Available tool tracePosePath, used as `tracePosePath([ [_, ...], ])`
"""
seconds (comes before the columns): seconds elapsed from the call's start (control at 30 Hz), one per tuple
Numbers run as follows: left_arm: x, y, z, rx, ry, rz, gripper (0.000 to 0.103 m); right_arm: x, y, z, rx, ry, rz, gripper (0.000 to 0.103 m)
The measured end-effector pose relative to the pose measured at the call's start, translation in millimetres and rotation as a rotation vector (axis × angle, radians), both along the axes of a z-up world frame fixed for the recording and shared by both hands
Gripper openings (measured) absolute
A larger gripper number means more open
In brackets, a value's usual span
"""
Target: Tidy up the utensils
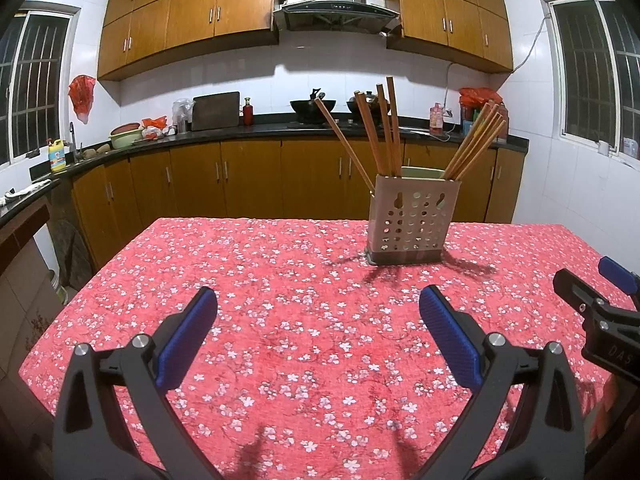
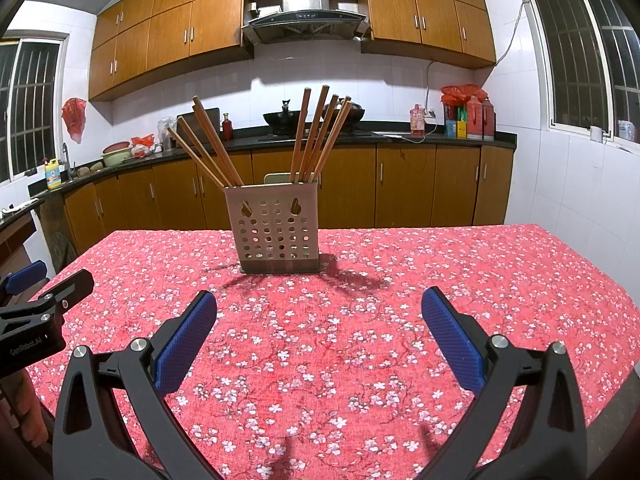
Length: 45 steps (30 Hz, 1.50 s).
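Observation:
A beige perforated utensil holder [image 1: 412, 220] [image 2: 274, 226] stands upright on the red flowered tablecloth [image 1: 280, 280] [image 2: 400, 280], toward the far side. Several wooden chopsticks [image 1: 380, 132] [image 2: 316, 132] lean out of it in two fans, left and right. My left gripper [image 1: 318, 300] hovers open over the cloth, nearer than the holder and left of it, holding nothing. My right gripper [image 2: 320, 304] is open too, in front of the holder and slightly right of it. Each gripper shows at the edge of the other's view [image 1: 600, 312] [image 2: 36, 312].
The table edge drops off at the left [image 1: 80, 280] and right [image 2: 600, 280]. Behind the table runs a dark kitchen counter [image 1: 240, 130] with wooden cabinets, woks on a stove [image 2: 288, 118], bottles and bags. A chair back [image 2: 280, 178] peeks from behind the holder.

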<state>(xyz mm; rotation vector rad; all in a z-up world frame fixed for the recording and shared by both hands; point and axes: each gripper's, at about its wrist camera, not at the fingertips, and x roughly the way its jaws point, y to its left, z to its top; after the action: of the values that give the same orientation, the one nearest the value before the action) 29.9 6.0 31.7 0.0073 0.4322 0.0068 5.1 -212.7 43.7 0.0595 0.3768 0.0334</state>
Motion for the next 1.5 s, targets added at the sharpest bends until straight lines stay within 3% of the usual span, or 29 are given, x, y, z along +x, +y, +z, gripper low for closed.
tracePosePath([
  [1.5, 4.7, 6.9, 4.8, -0.008, 0.010, 0.001, 0.099, 0.6, 0.4, 0.0, 0.003, 0.005, 0.000, 0.101],
])
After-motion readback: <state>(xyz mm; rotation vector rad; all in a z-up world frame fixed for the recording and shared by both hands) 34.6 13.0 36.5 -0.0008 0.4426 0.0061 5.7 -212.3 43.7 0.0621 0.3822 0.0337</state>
